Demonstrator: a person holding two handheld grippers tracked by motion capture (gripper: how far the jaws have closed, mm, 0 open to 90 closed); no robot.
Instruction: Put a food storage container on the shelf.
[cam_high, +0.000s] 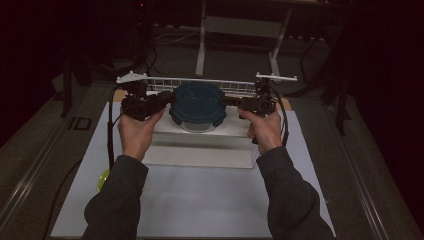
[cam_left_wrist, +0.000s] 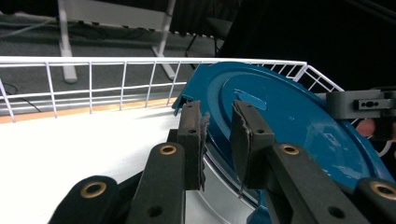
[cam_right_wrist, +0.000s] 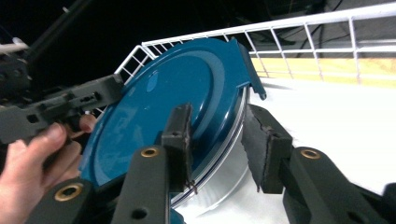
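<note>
A round clear container with a dark blue clip-on lid (cam_high: 197, 102) sits on a white raised platform (cam_high: 200, 147). My left gripper (cam_high: 169, 100) reaches the lid's left edge and my right gripper (cam_high: 226, 101) its right edge. In the left gripper view the gripper (cam_left_wrist: 217, 128) has its jaws apart astride the lid (cam_left_wrist: 289, 121) rim, with a gap on both sides. In the right gripper view the gripper (cam_right_wrist: 217, 135) stands open, one pad over the lid (cam_right_wrist: 177, 88) and the other outside the clear wall (cam_right_wrist: 224, 182), not touching it.
A low white wire fence (cam_high: 210, 84) runs behind the container along the platform's back. The platform rests on a pale sheet (cam_high: 200, 200) covering the table. A small yellow-green object (cam_high: 103, 179) lies by the left sleeve. Dark floor and desk legs lie beyond.
</note>
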